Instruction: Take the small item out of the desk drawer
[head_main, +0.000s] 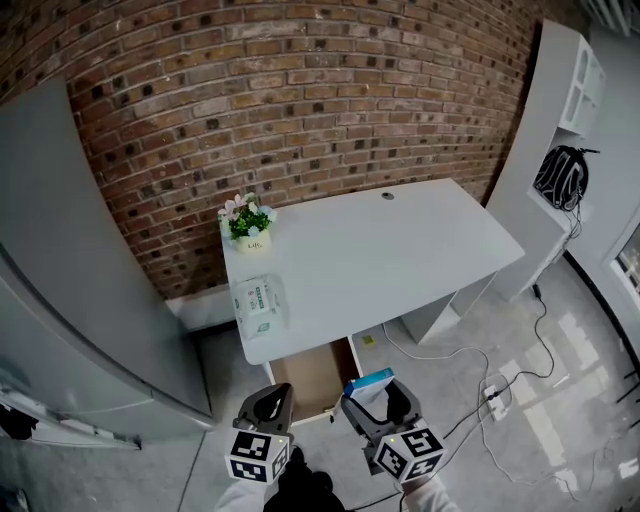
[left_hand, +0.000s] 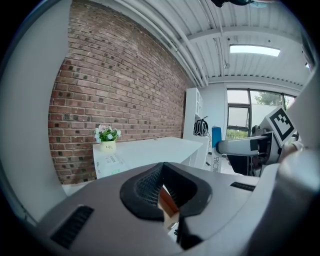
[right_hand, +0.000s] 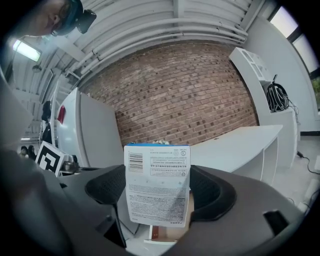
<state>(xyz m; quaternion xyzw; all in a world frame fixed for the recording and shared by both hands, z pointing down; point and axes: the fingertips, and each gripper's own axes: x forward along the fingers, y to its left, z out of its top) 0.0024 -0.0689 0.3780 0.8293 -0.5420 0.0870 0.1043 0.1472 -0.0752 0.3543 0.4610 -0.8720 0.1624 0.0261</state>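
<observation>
Right gripper: clamped on flat white printed box, blue top edge | Left gripper: jaws together, empty | Drawer: open, brown wood inside

**Item 1: small box**. We list a flat white carton with a blue top edge and a barcode at its upper left corner. Its face is covered in dense fine print that we cannot read. It stands upright, printed face to the camera, clamped between the two jaws of the right gripper. In the head view it sits just right of the drawer.

**Item 2: desk drawer**. We record it open beneath the near edge of the white desk, towards the desk's left end. Its interior is brown wood.
</observation>
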